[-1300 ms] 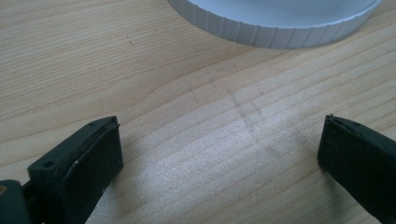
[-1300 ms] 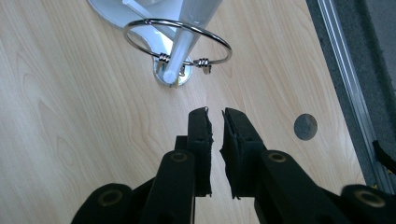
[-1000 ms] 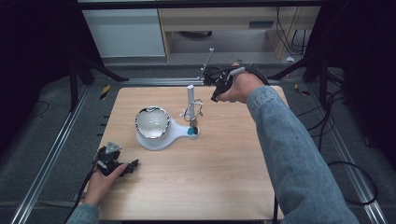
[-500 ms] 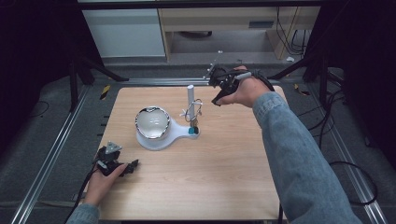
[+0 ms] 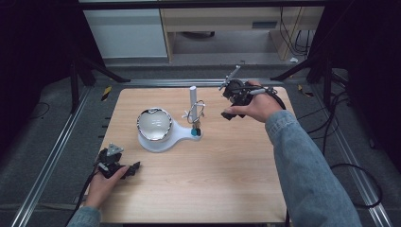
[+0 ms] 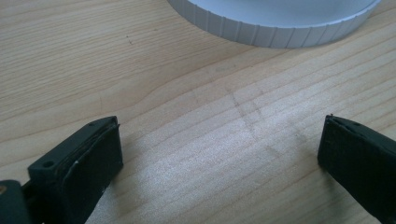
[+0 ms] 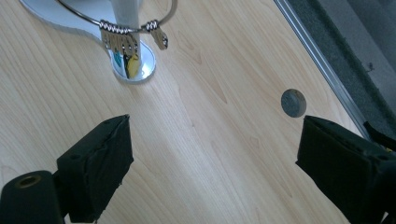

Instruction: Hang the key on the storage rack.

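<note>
**Right gripper draws back from the key stand**

High view: the right gripper point(image 5: 236, 97) is held above the far right of the table point(image 5: 198, 189), well apart from the white stand point(image 5: 163, 135) with its mirror point(image 5: 154, 125) and post point(image 5: 193, 94). Over the last 1 second it has moved right, away from the post. The key ring point(image 5: 196, 113) hangs on the post, so a hanging step looks finished. The left gripper point(image 5: 118, 166) rests near the table's left front corner, unmoved.

Left gripper view: its 2 jaws stand wide apart over bare wood, nothing between them; the stand's ribbed base point(image 6: 275, 28) lies ahead.

Right gripper view: jaws wide apart and empty. The key ring point(image 7: 128, 28) circles the post point(image 7: 125, 11), keys dangling over the round foot point(image 7: 142, 65). A grey plug point(image 7: 293, 102) sits in the tabletop.
</note>
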Action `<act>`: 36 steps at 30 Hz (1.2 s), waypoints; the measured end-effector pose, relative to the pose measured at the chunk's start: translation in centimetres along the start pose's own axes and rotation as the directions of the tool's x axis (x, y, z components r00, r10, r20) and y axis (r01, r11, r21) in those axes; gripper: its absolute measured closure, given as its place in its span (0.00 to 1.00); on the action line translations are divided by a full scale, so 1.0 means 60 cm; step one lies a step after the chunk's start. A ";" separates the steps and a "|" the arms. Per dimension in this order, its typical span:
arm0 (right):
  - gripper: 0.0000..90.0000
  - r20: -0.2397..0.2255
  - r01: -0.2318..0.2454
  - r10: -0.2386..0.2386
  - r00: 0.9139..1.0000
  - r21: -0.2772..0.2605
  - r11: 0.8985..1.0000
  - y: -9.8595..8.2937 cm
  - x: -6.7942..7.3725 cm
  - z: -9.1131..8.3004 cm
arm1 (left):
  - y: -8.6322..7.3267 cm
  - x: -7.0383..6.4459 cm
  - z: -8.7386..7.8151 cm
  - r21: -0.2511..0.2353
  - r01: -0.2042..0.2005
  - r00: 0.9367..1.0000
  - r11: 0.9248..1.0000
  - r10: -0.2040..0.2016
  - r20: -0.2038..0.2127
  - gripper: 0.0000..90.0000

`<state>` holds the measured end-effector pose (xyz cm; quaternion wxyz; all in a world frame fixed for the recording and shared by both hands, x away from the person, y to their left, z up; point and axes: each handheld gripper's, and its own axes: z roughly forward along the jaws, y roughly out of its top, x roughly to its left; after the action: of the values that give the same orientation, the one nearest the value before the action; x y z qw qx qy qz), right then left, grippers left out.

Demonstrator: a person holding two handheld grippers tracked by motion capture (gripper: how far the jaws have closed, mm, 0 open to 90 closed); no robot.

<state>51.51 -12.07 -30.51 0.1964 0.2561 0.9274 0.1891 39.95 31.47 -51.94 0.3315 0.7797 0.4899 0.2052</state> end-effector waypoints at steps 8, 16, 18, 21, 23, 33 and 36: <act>0.10 -0.006 -0.055 0.055 0.998 -0.005 0.998 -0.056 0.000 0.026 | 0.000 0.000 0.000 0.000 0.000 1.000 1.000 0.000 0.001 0.00; 0.11 0.004 -0.106 0.106 0.994 -0.016 0.994 -0.112 0.004 0.043 | -0.001 0.000 -0.001 0.002 0.000 1.000 1.000 0.000 0.000 0.00; 0.12 0.003 -0.116 0.116 0.993 -0.015 0.993 -0.123 0.004 0.046 | -0.001 -0.001 -0.001 0.001 0.001 1.000 1.000 -0.001 0.000 0.00; 0.12 0.005 -0.130 0.130 0.992 -0.012 0.991 -0.139 0.004 0.051 | -0.001 -0.001 -0.001 0.000 0.003 1.000 1.000 -0.003 0.000 0.00; 0.12 0.007 -0.136 0.136 0.991 -0.010 0.991 -0.149 0.004 0.054 | -0.001 -0.001 -0.001 0.000 0.003 1.000 1.000 -0.003 0.000 0.00; 0.13 -0.003 -0.185 0.185 0.983 -0.001 0.983 -0.203 0.013 0.076 | -0.001 -0.001 -0.001 -0.001 0.002 1.000 1.000 -0.002 0.001 0.00; 0.13 -0.002 -0.211 0.211 0.977 0.003 0.977 -0.222 0.016 0.084 | -0.001 -0.001 -0.001 -0.001 0.002 1.000 1.000 -0.002 0.000 0.00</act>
<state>47.74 -20.88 -41.09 0.1740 0.3532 0.8954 0.2080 39.87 31.45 -51.95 0.3320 0.7792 0.4905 0.2048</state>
